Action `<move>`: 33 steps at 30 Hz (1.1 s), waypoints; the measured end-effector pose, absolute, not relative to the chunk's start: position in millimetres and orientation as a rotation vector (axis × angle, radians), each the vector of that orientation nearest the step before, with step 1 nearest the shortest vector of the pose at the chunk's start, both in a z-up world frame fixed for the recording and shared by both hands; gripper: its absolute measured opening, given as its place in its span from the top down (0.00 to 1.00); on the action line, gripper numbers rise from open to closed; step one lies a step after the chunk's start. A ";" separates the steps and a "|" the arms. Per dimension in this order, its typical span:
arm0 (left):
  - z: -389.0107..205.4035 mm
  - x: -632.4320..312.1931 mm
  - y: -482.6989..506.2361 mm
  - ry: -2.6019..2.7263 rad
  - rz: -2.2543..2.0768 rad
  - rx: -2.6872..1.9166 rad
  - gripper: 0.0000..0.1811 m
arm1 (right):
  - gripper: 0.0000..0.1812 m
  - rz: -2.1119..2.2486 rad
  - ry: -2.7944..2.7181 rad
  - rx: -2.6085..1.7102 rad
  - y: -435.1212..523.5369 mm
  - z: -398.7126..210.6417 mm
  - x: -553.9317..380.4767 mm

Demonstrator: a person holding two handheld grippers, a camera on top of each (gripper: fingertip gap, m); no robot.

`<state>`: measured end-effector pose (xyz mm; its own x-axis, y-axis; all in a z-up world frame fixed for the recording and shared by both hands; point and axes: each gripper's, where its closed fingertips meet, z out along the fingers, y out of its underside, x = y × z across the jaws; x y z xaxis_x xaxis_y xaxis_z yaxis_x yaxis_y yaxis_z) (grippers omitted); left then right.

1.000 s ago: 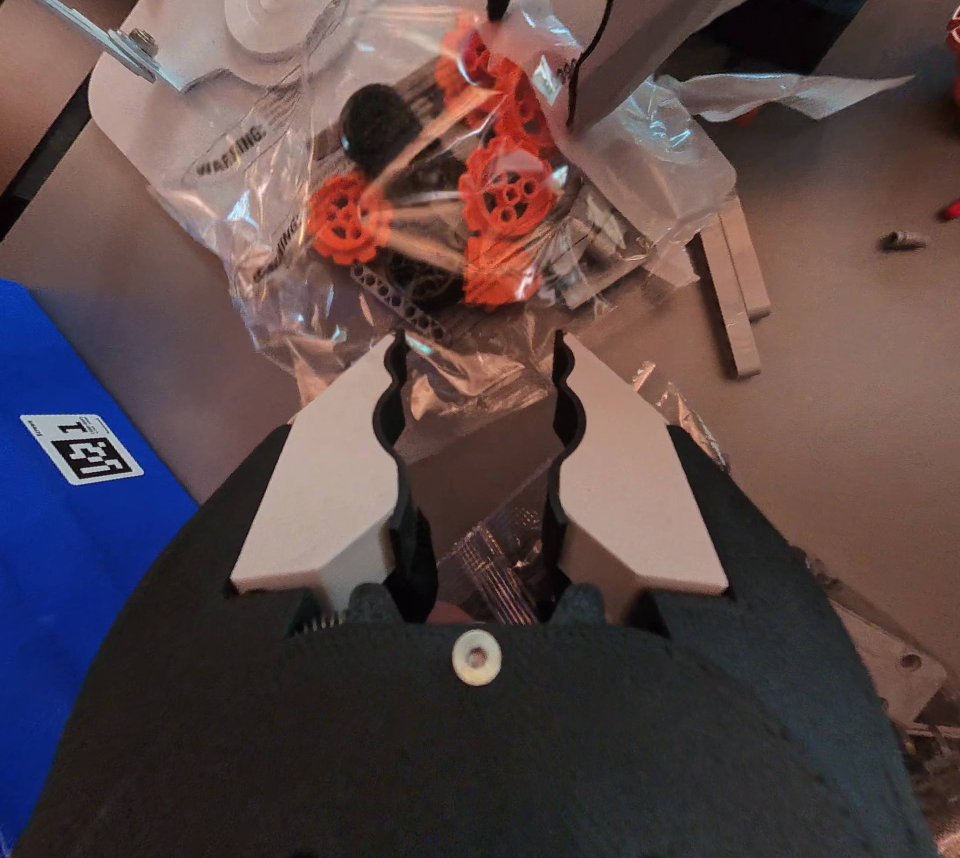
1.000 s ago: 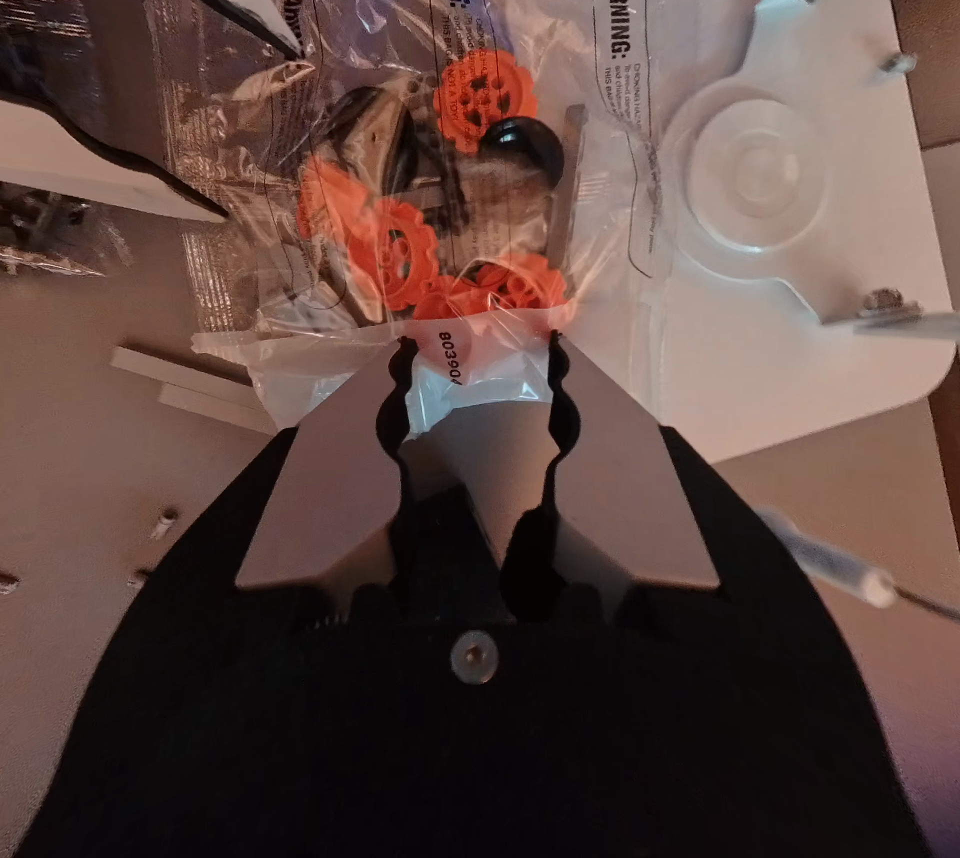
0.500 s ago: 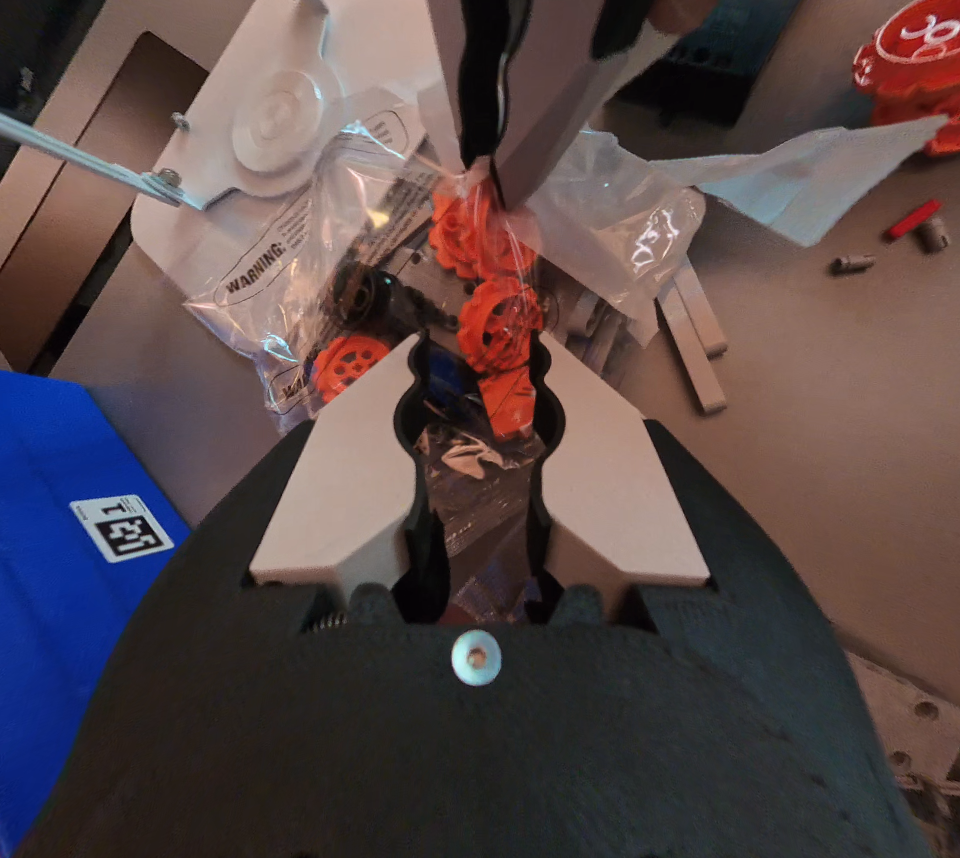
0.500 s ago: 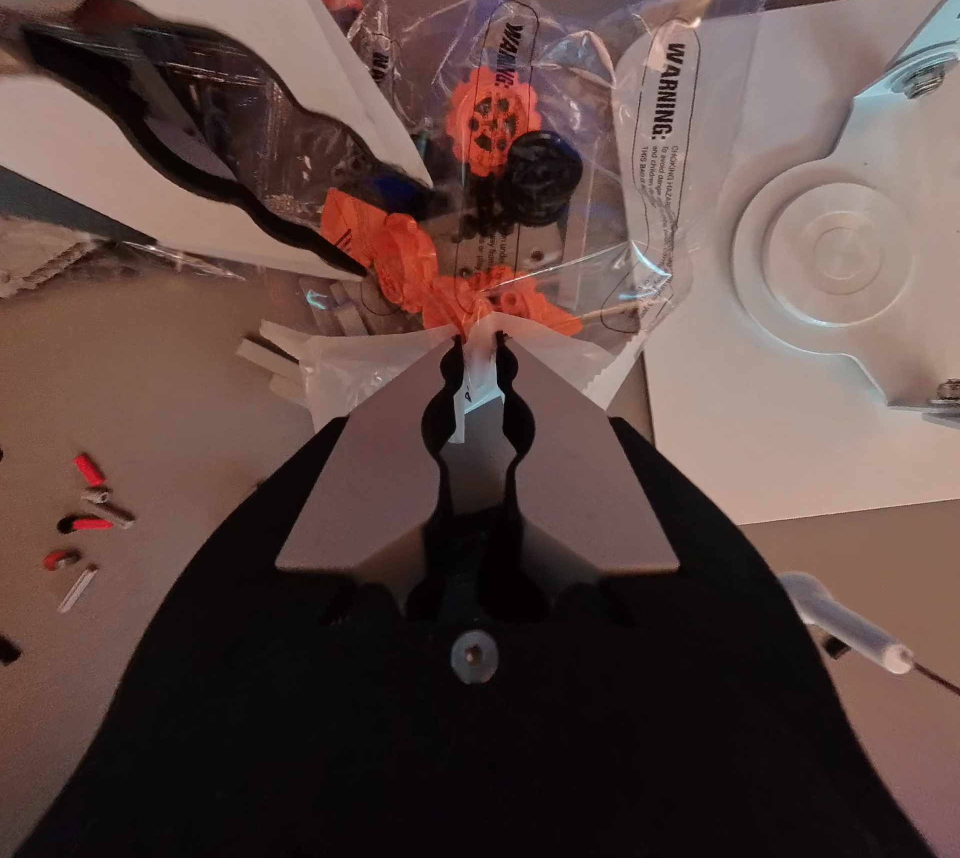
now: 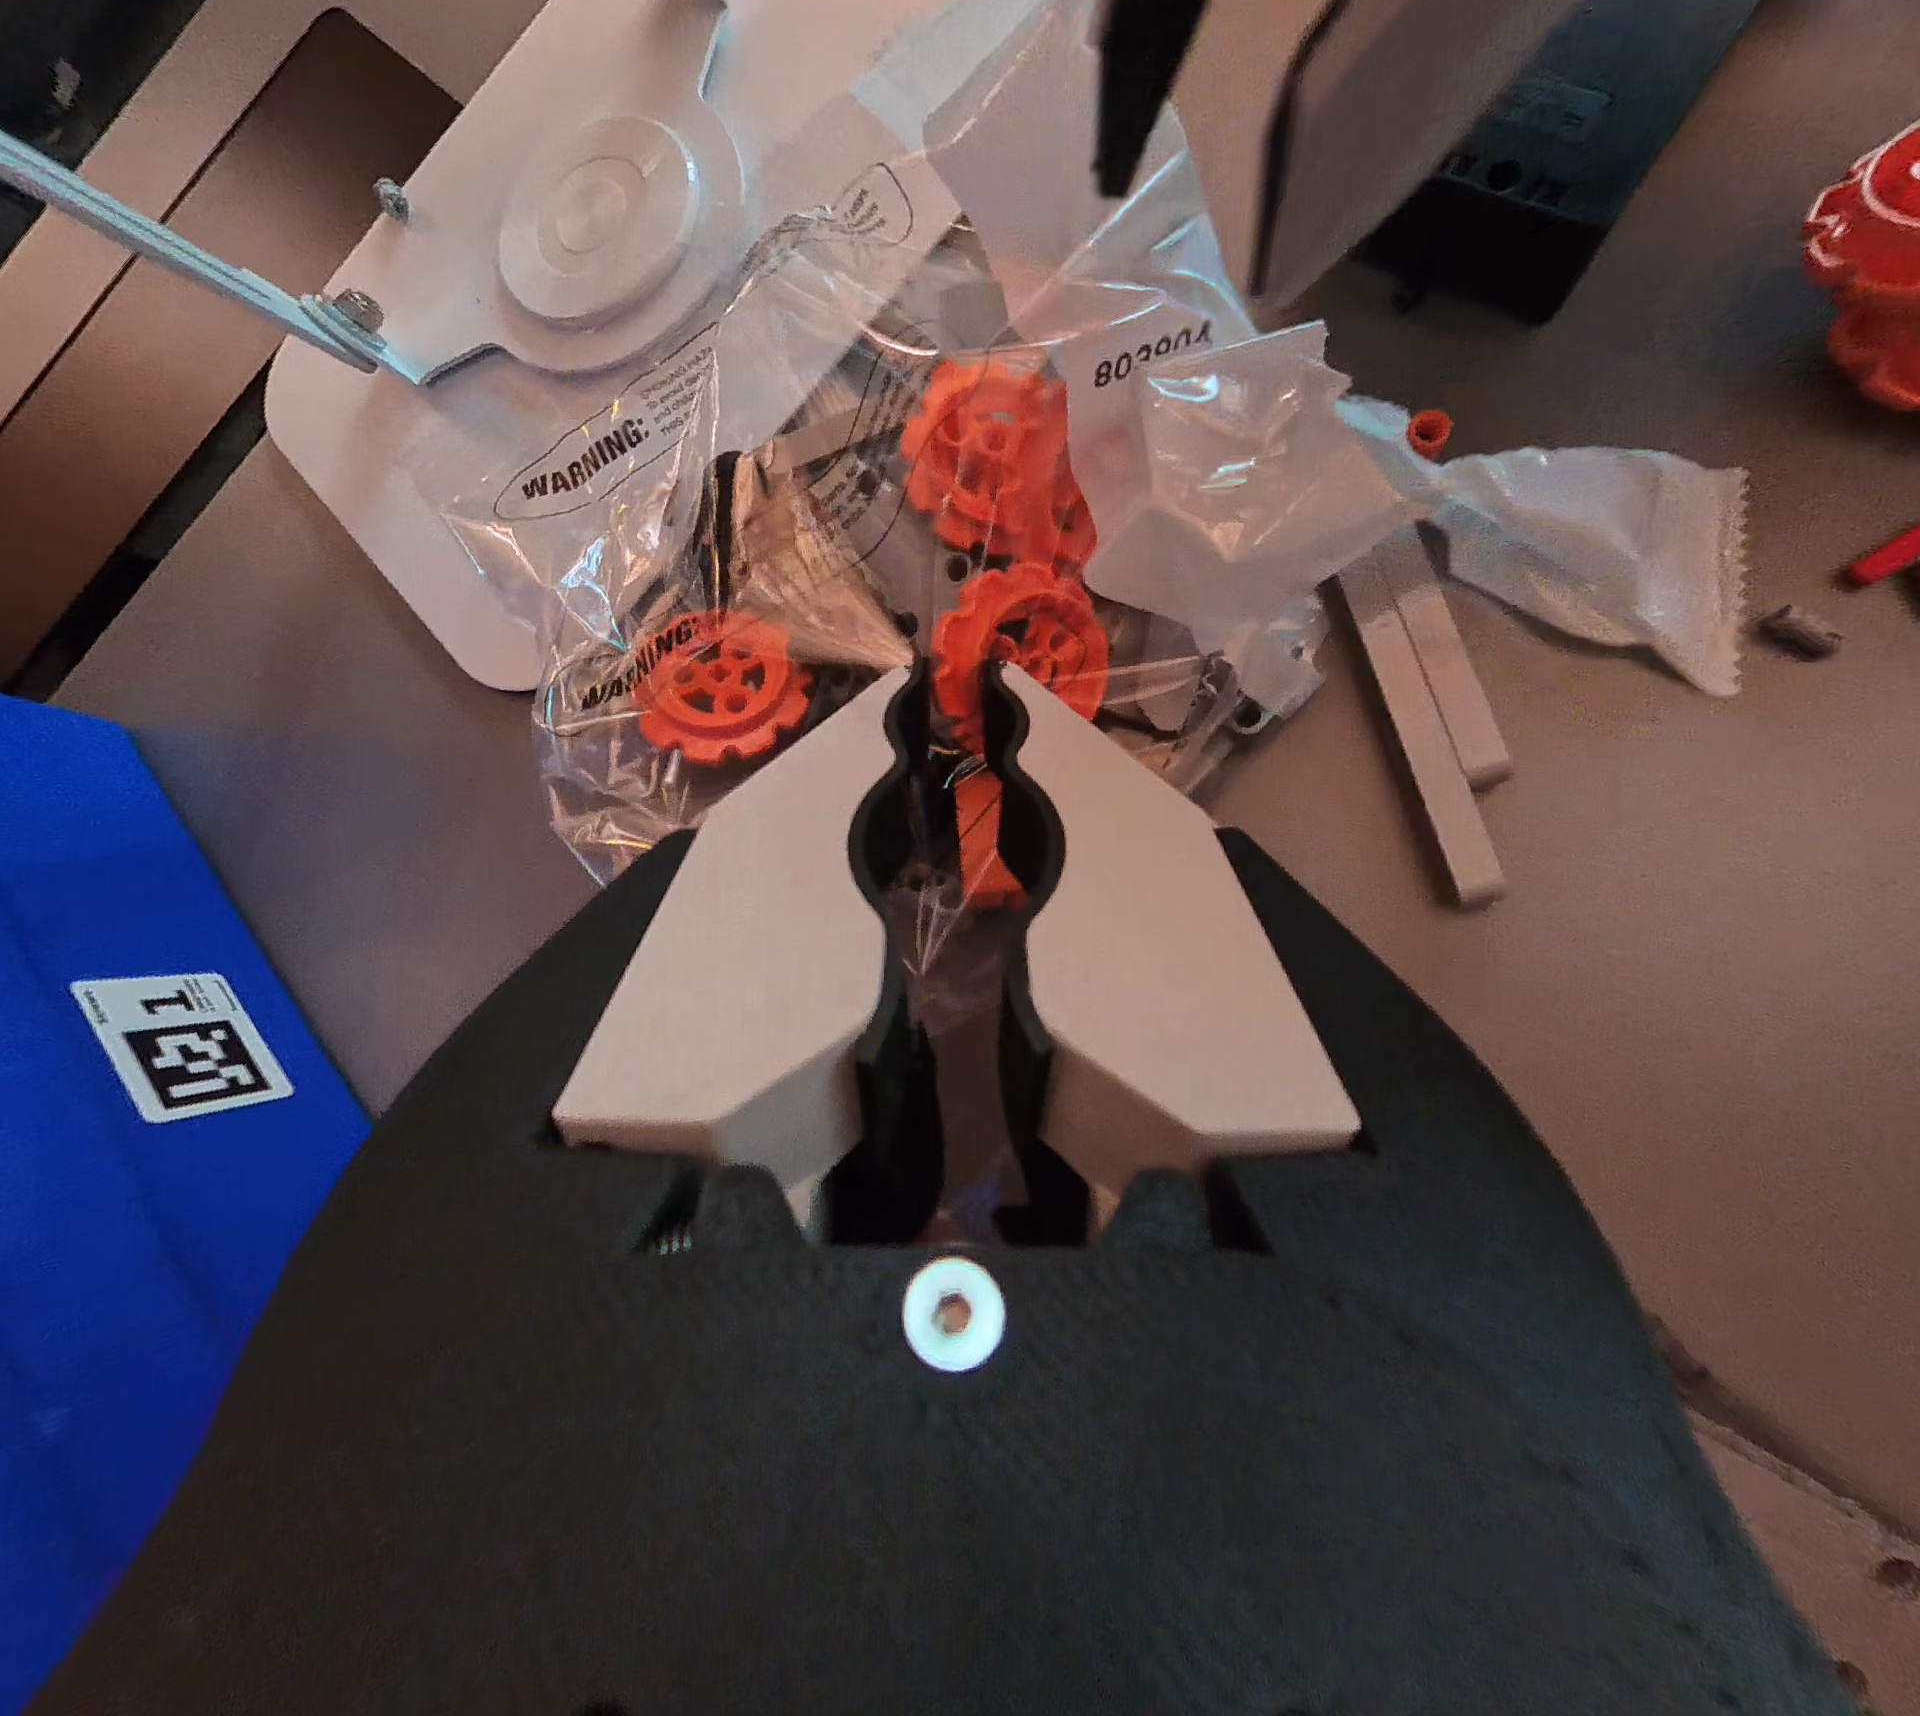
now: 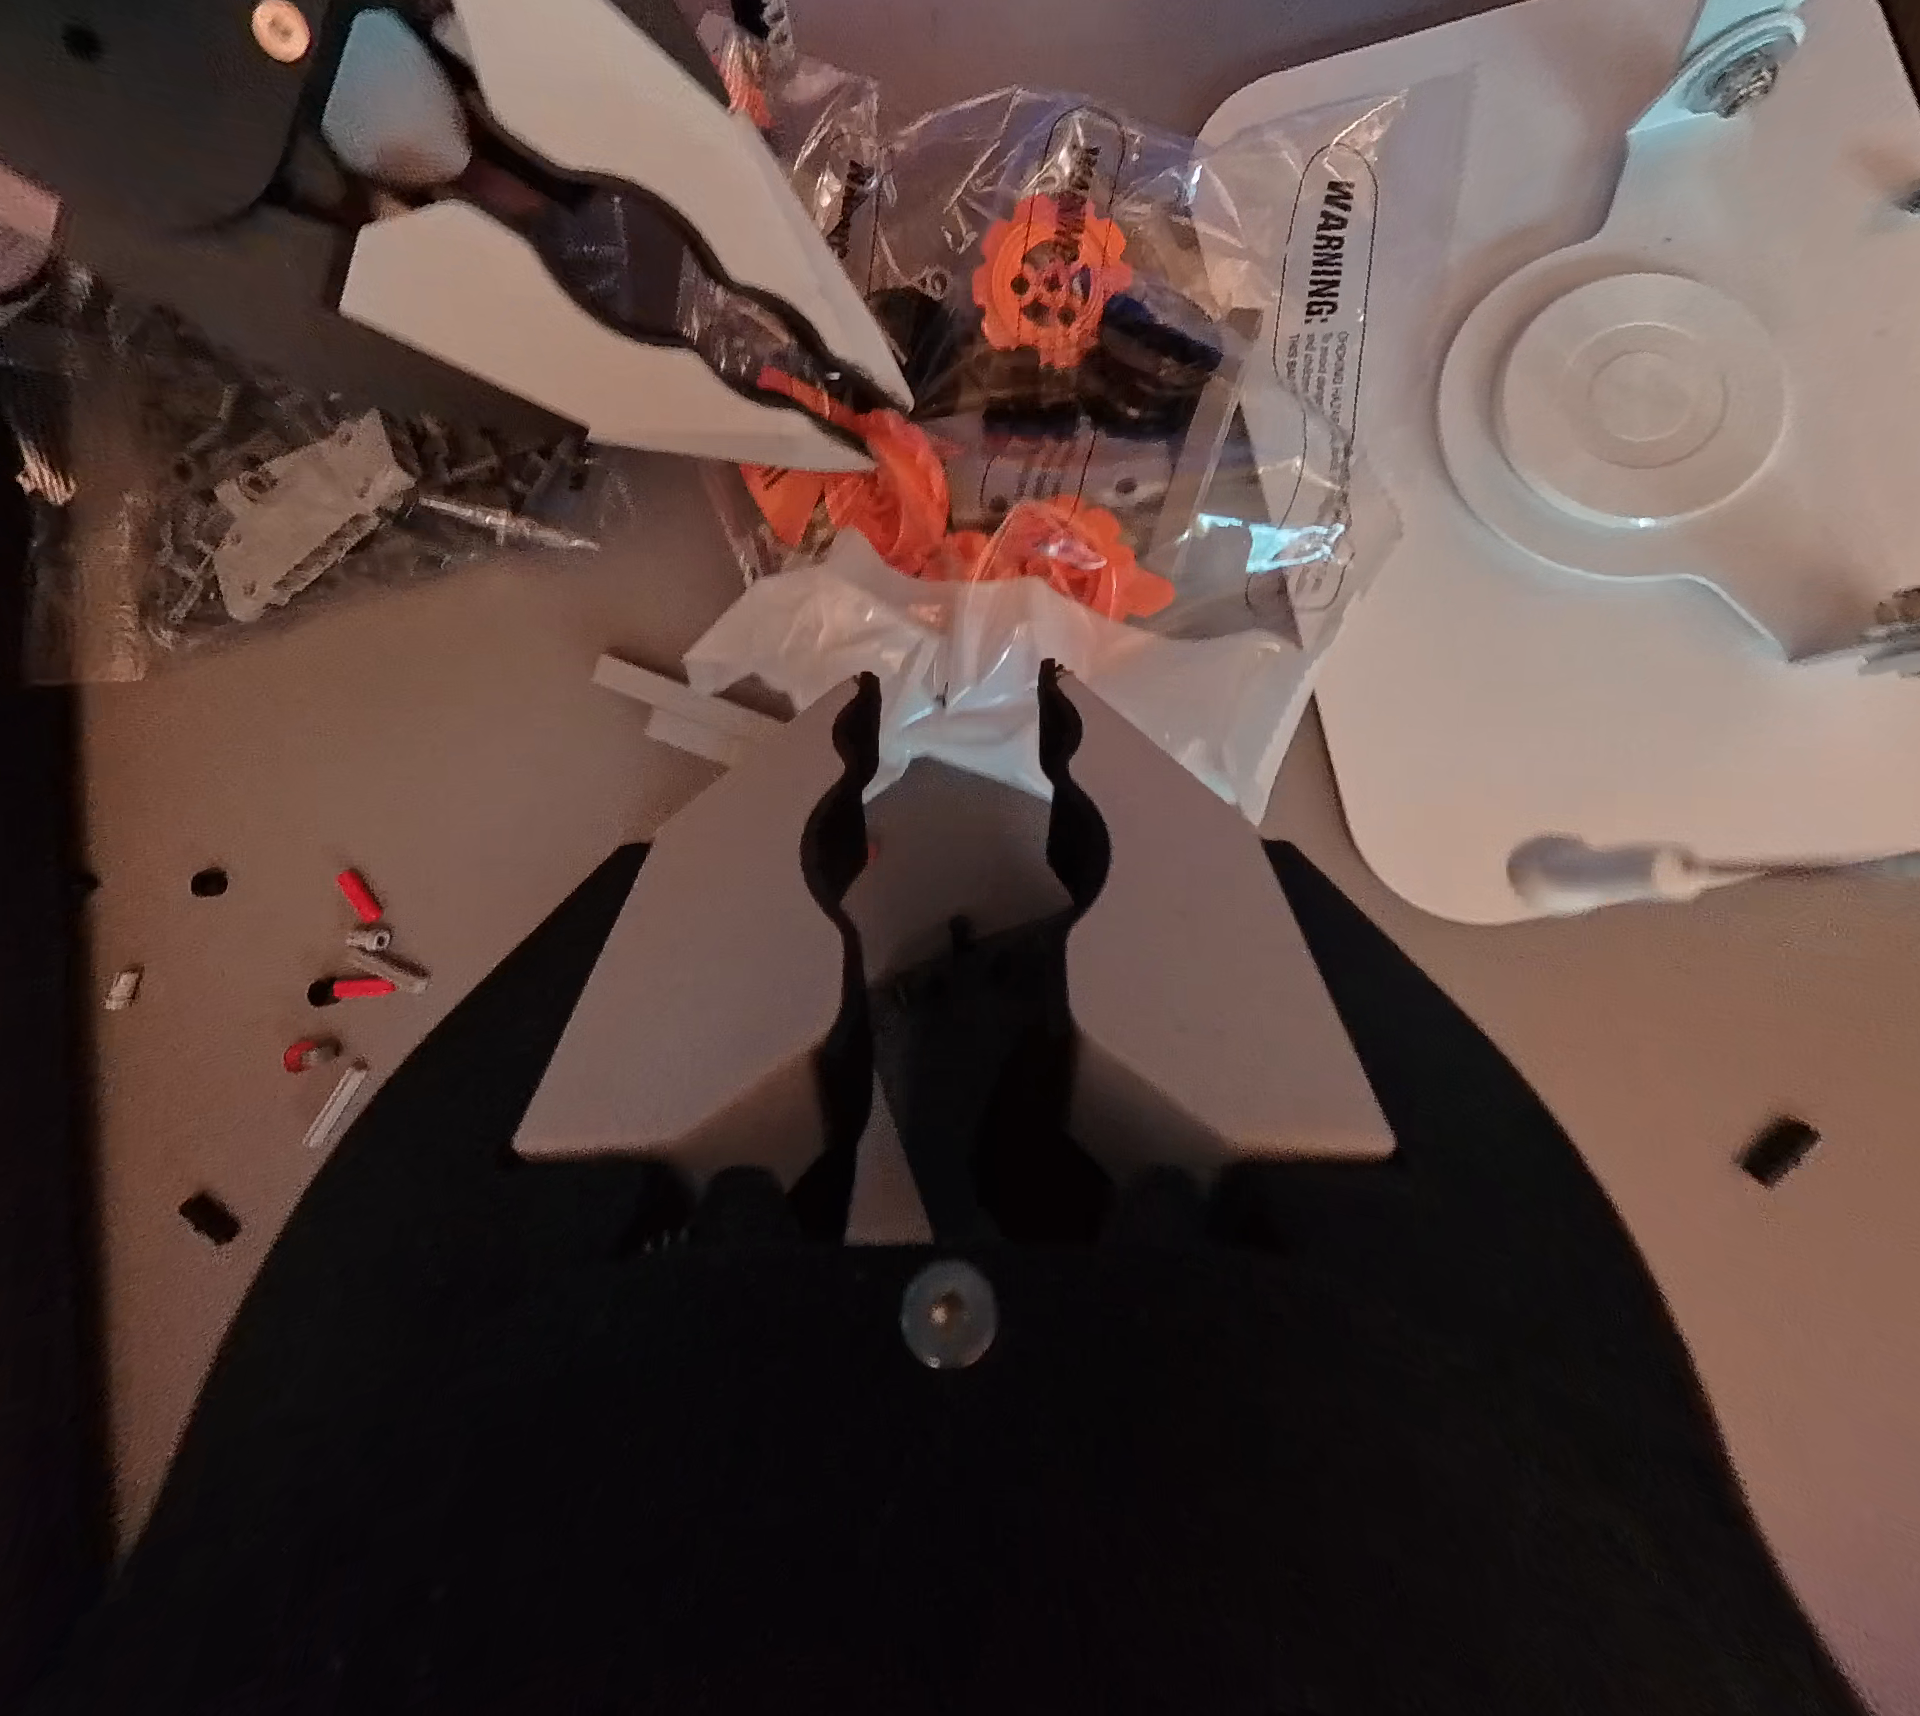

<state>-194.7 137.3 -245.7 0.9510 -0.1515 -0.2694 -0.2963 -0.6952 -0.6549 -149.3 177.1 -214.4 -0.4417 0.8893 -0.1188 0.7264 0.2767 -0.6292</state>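
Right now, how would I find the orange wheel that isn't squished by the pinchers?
Start at the white stand base on the brown table. A clear bag of parts lies against its near edge. The orange gear by the bag's left side lies flat, apart from the left gripper, while the other orange gears bunch together.

clear bag [image 5: 1226, 461] of orange gears [image 5: 717, 690], white base plate [image 5: 436, 461], blue mat [image 5: 125, 1251].

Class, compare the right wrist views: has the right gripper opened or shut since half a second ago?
Yes. The right gripper has opened: its jaws were pinched on the clear plastic bag, and now stand apart.
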 end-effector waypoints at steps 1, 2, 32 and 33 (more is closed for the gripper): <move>-244.2 -194.2 137.8 0.288 0.216 -2.339 0.96 | 0.84 0.909 -2.287 -1.479 177.8 -212.7 -144.4; -241.9 -194.0 138.5 0.259 0.180 -2.326 0.96 | 0.84 0.903 -2.286 -1.466 177.6 -211.2 -139.5; -200.1 -190.5 130.8 0.053 -0.212 -2.113 1.00 | 1.00 1.048 -2.030 -1.406 158.7 -201.2 -170.1; -199.1 -189.3 130.6 0.055 -0.227 -2.108 1.00 | 1.00 1.050 -2.002 -1.434 163.9 -200.5 -170.3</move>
